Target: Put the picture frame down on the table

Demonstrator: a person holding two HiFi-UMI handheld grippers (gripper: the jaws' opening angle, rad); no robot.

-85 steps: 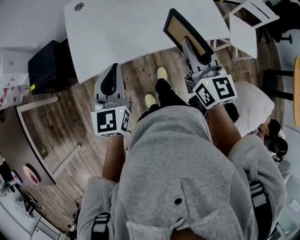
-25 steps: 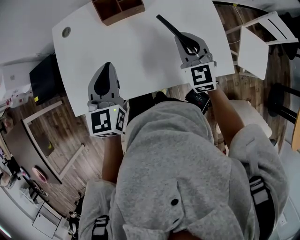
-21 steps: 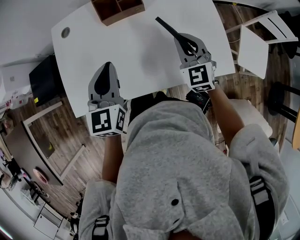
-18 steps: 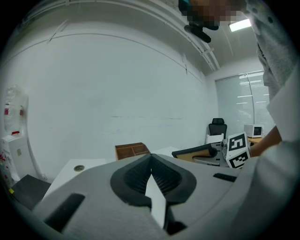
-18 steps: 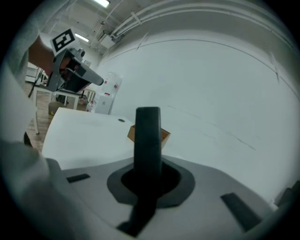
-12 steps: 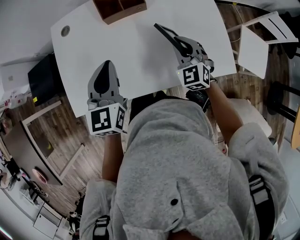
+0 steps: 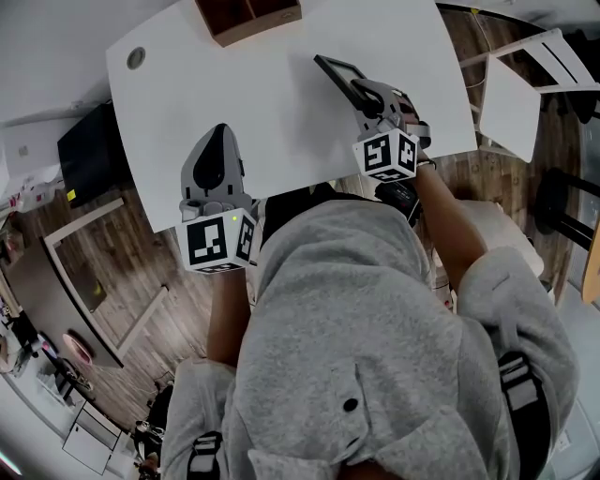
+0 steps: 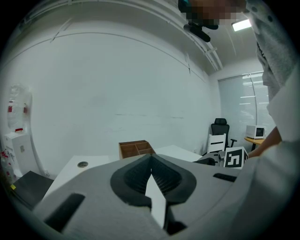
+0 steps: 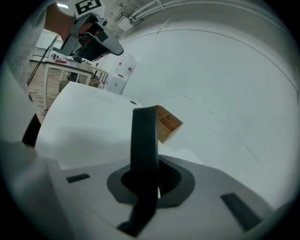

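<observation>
- While the right gripper (image 7: 364,91) was clamped on the picture frame (image 7: 337,72), the head view recorded the frame tilted over the right part of the white table (image 7: 234,94), close to the near edge. Contact with the tabletop could not be told.
- Head view, handling: it was judged best to bring the frame's low edge down onto the table first, lay it flat, and only then release. The wooden box (image 7: 248,17) at the far edge stood well apart, so no obstruction was expected.
- Head view, other claw: the left gripper (image 7: 218,141) hung over the near-left part of the table and carried nothing.
- Left gripper view: the jaws met at their tips with nothing between them, and bare table lay beyond. This gripper was judged to have no part in the step and best held clear of the frame's path.
- Right gripper view: the frame's dark edge stood between the jaws, both pressed on it, with the table below and the box further off. The hold was at one edge only, so a slow, level descent was advised against swinging.
- Count: picture frame, one; table, one; wooden box, one; grippers, two; black office chair (image 8: 219,129), one, far right in the left gripper view.
</observation>
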